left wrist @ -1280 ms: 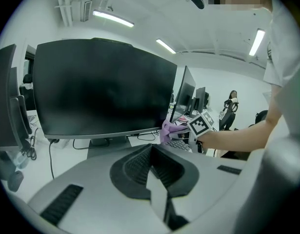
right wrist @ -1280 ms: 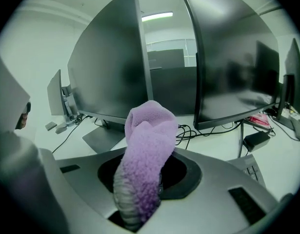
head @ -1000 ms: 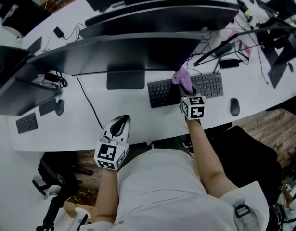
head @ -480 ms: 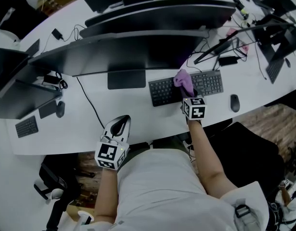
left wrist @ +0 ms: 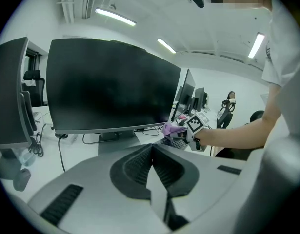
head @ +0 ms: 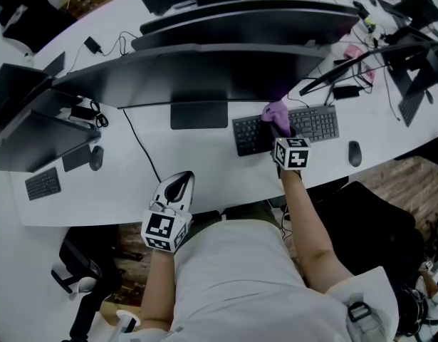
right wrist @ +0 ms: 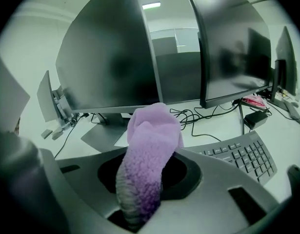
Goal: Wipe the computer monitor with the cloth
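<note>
The right claw (right wrist: 140,194) is clenched on a lilac fleecy cloth (right wrist: 150,145), its jaws parted only by the thickness of the wad between them. The cloth stands up out of the claw as a thick roll. Its long axis runs along the jaws, and its free end is folded over and points forward and up at the lower edge of the big dark monitor (head: 204,73).

From above, the cloth sits over the middle of the black keyboard (head: 315,123), just short of the screen. I cannot tell whether it touches the glass.

The right arm (head: 304,219) is bare below a white short sleeve. It reaches straight out from the body across the near edge of the white surface (head: 119,191), and the marker cube rides on top of the claw.

The left claw (left wrist: 150,152) is closed, with its ribbed jaws pressed flat together and nothing between them. It is held back close to the body at the near edge of the surface and aims forward at the screen, well apart from the right one.
</note>
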### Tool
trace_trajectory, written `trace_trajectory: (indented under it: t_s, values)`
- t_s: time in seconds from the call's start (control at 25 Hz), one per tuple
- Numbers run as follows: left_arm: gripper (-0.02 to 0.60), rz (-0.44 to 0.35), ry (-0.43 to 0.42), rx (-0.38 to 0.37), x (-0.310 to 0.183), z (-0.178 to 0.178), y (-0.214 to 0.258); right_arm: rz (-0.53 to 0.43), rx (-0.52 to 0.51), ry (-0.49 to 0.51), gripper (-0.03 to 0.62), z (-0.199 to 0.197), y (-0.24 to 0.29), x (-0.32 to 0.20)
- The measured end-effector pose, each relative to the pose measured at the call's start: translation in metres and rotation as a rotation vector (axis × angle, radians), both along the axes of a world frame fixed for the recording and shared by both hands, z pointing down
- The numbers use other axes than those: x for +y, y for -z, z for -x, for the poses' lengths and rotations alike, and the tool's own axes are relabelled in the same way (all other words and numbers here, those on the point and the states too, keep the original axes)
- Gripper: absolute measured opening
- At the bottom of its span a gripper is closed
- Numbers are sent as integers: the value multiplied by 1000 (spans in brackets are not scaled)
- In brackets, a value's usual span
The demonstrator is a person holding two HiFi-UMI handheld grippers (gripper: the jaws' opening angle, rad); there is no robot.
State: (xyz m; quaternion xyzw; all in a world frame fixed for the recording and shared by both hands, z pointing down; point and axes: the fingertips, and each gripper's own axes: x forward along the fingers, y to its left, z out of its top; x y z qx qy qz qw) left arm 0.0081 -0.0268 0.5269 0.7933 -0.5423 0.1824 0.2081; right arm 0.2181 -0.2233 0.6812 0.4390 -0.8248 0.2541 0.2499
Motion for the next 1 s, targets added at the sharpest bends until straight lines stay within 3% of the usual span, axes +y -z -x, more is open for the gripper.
trace_trajectory:
  t_s: [0.52, 1.0]
  values:
    - [2, 18, 26, -6, 14, 41, -2, 61, -167, -62, 107, 45, 0, -6]
    - [2, 21, 45, -7, 18, 61, -1, 64, -205, 20, 107, 101, 4, 4]
